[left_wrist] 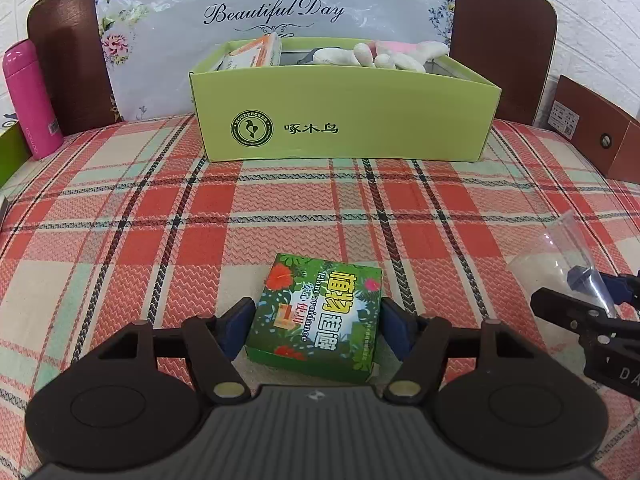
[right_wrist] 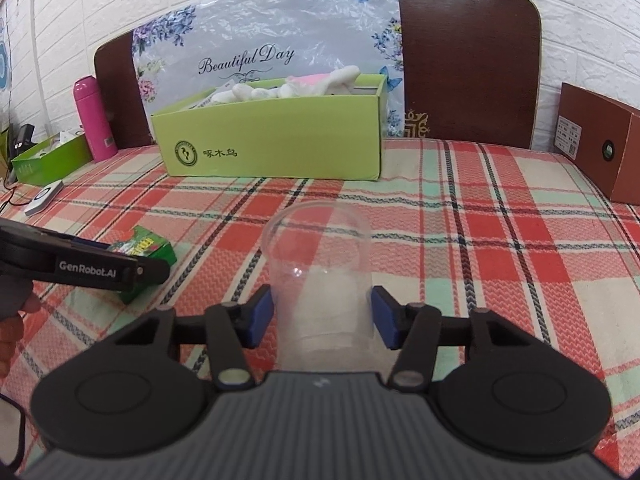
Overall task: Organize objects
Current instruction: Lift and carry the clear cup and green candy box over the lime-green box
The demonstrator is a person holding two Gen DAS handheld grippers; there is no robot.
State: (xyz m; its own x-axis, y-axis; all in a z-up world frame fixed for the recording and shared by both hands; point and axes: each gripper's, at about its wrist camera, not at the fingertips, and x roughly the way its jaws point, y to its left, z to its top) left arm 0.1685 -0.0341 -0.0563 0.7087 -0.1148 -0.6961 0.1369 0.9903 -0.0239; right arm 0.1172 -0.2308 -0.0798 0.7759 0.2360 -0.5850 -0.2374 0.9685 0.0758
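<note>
1. Left claw [left_wrist: 318, 326], lower centre of its own view: jaws stand apart either side of the small green leaf-print box [left_wrist: 320, 316]. The blue pads sit just beside the box walls; contact cannot be confirmed, so no grip is judged.
2. Box lies flat on the plaid bedcover [left_wrist: 160, 220], slightly skewed, directly between the pads.
3. Right claw [right_wrist: 322, 316], lower centre of its view: jaws part-way open around the clear plastic cup [right_wrist: 320, 264], which lies on its side, mouth pointing away up-frame. Narrow gaps show at both pads.
4. Cup's long axis runs along the claw's line, so closure would fall across its width.
5. Large green storage box [left_wrist: 344, 120], upper centre in both views, is the likely destination.
</note>
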